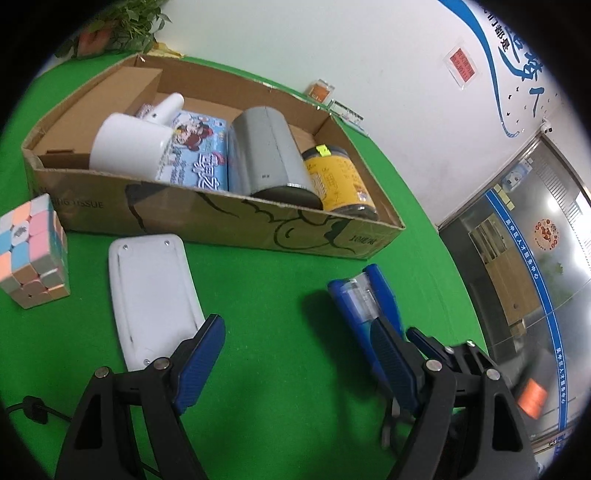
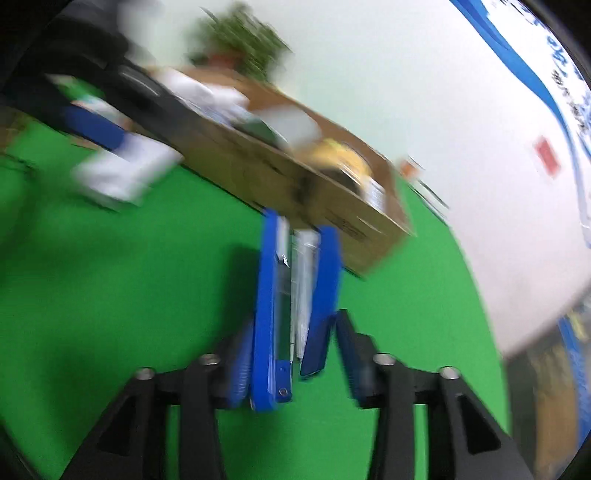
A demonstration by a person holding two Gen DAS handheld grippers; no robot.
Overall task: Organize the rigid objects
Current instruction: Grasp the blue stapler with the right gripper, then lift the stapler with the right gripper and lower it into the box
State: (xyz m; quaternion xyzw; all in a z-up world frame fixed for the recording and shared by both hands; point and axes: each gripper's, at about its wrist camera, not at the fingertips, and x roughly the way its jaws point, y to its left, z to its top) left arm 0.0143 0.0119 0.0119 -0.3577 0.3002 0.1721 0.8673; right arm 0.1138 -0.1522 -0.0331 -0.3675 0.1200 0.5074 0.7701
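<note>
A cardboard box on the green table holds a white mug, a blue tissue pack, a grey cylinder and a yellow jar. In front of it lie a white flat device and a pastel puzzle cube. My left gripper is open and empty above the table, next to the white device. My right gripper is shut on a blue stapler in front of the box. The stapler also shows in the left wrist view. The right wrist view is blurred.
A potted plant stands behind the box at the far left. Small cards lean against the white wall. A glass door is at the right. A black cable lies at the near left.
</note>
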